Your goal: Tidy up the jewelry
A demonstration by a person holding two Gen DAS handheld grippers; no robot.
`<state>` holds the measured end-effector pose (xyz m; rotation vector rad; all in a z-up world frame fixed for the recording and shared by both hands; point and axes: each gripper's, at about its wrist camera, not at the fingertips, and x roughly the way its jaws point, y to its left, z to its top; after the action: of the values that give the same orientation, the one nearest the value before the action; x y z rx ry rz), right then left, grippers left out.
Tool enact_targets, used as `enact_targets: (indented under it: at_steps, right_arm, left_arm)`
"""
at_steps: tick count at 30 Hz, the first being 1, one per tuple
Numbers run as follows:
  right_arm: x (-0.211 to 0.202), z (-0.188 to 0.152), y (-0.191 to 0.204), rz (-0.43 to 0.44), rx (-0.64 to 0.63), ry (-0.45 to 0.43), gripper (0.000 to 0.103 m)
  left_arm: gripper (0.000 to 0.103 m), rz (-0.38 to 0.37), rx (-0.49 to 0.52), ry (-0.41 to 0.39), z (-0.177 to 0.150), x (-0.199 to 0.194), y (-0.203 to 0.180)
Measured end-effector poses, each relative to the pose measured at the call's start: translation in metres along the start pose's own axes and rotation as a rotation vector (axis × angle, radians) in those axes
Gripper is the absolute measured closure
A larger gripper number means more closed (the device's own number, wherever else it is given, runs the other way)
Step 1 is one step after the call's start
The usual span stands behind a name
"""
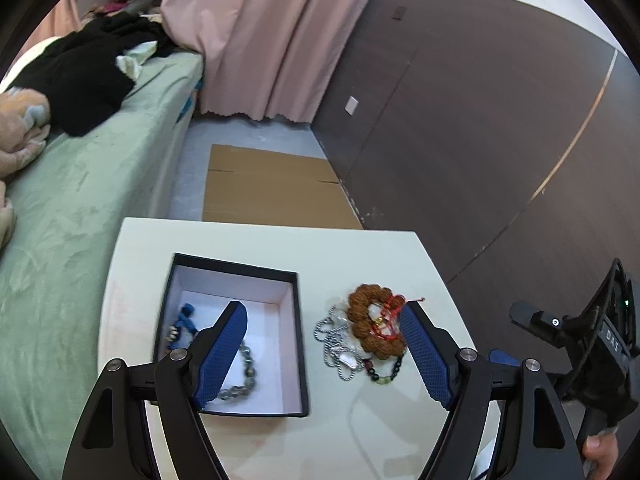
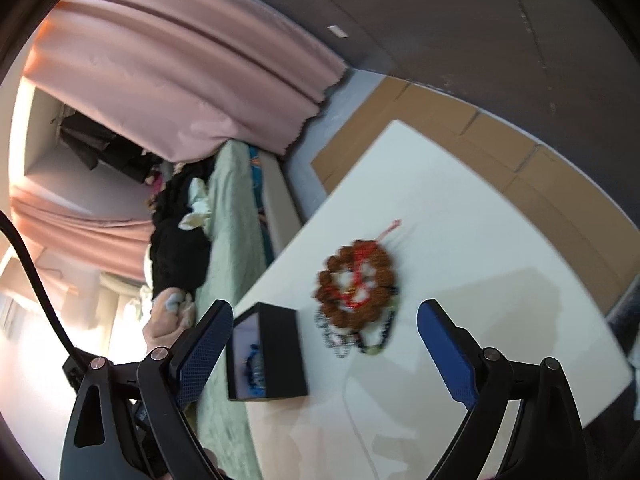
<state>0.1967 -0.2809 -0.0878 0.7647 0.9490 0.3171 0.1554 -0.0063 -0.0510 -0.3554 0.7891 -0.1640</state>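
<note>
- table (image 1: 260,240): smooth matt white
- box (image 1: 236,266): matt black card, white paper lining
- bracelet (image 1: 374,326): rough brown seeds
- chain (image 1: 334,346): shiny metal
- bedsheet (image 1: 80,208): soft green cloth

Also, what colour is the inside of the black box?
White inside the box, with black outer walls; the left wrist view shows it best.

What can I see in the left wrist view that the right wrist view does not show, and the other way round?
Only the left wrist view shows the box's floor with a grey bead bracelet and a blue piece, and the other handheld device. Only the right wrist view shows the box's black outer wall. Both show the black box, the brown bead bracelet on the jewelry pile, and the white table.
</note>
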Motion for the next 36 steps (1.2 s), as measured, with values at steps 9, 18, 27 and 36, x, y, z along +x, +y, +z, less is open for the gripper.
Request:
enact_targets:
  at_steps: [9, 18, 27, 36]
  right_arm:
    - [-0.025, 0.01, -0.032, -0.077, 0.055, -0.032, 0.009]
    - [-0.034, 0.014, -0.057, -0.083, 0.128, -0.026, 0.009]
    - [-0.038, 0.02, -0.065, -0.061, 0.152, -0.023, 0.01]
    - [-0.045, 0.026, -0.078, -0.041, 0.209, -0.033, 0.011]
  left_arm:
    - [0.032, -0.002, 0.067, 0.045, -0.01, 0.019, -0.025]
    - [0.059, 0.008, 0.129, 0.11, -0.023, 0.054, -0.055]
    - [0.07, 0.01, 0.171, 0.12, -0.019, 0.084, -0.081]
    - [0.077, 0.057, 0.23, 0.193, -0.018, 0.119, -0.09]
